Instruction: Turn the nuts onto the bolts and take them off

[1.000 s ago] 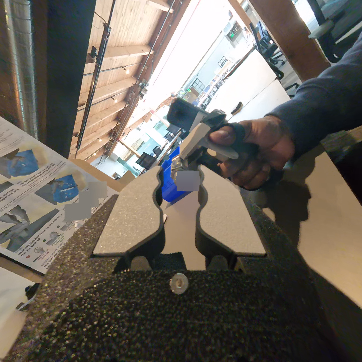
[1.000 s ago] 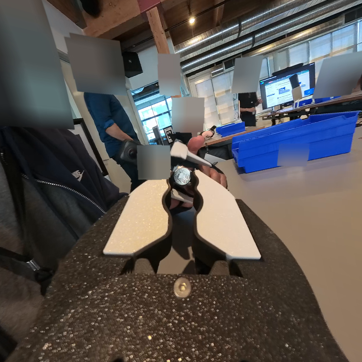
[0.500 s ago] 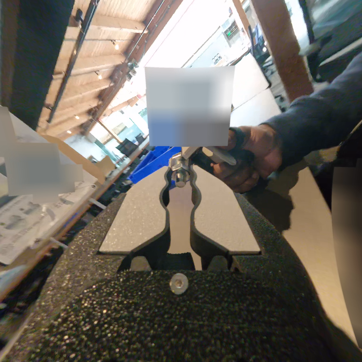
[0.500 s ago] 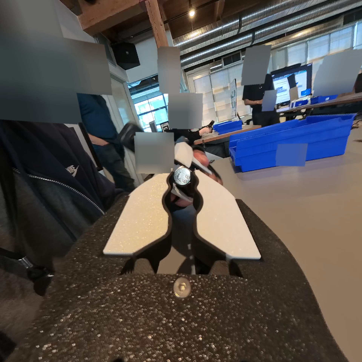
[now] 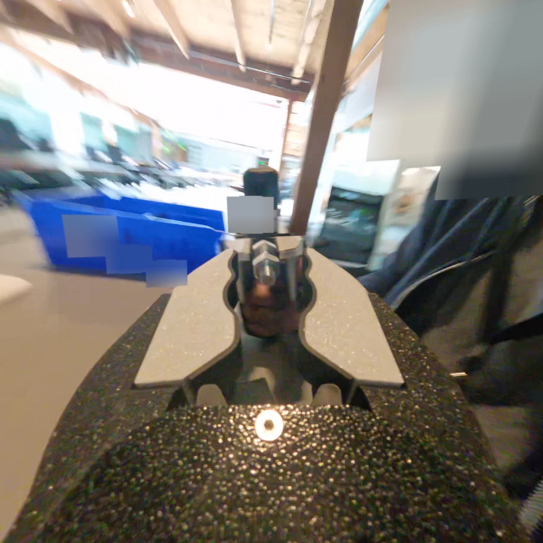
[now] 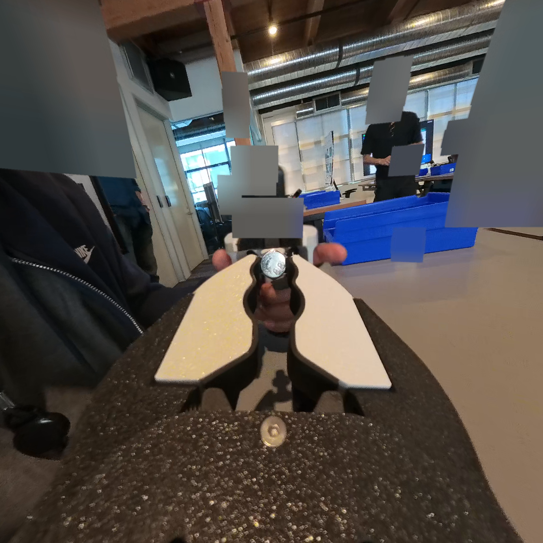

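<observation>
Right gripper [image 6: 273, 269] clamps bolt [image 6: 273, 265] head | left gripper [image 5: 269, 266] grip on nut [image 5: 264, 260] unclear | background blurred

we see bare table [image 6: 440, 308] open on our side of the blue bin [image 6: 382, 232]; the bin blocks its far edge, a jacket [image 6: 58, 279] crowds the opposite side.

Left wrist view: heavy motion blur smears the far room, blue bin [image 5: 126, 235] and ceiling beams; windows at far centre blow out white. Right wrist view: sharp, evenly lit, one ceiling lamp [image 6: 272, 29] glaring; edges bow.
</observation>
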